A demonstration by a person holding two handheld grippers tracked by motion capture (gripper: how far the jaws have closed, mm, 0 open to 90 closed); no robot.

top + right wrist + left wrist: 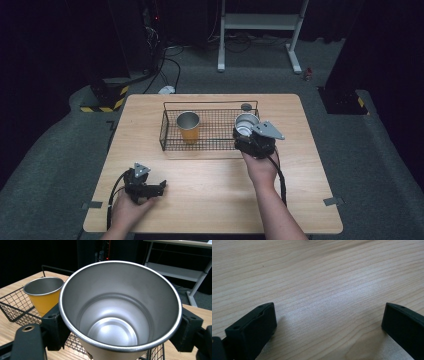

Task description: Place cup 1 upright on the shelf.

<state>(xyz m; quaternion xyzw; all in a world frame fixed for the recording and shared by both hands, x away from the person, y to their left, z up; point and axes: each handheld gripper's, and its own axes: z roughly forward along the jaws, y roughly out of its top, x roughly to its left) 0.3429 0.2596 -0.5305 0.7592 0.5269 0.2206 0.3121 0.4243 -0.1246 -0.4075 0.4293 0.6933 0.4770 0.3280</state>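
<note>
Held a steel cup (120, 307) clamped between the jaws of the right gripper (252, 134), raised over the right end of the wire basket (170, 130), probably to set it down beside the orange cup (188, 126) standing inside. Rested the left gripper (150, 187) low on the surface (324, 277), jaws wide apart and empty, out of the way

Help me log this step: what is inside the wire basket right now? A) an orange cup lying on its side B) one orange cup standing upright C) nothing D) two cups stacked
B: the orange cup stands upright in the wire basket, while the right gripper holds the silver cup at the basket's right end.
</note>
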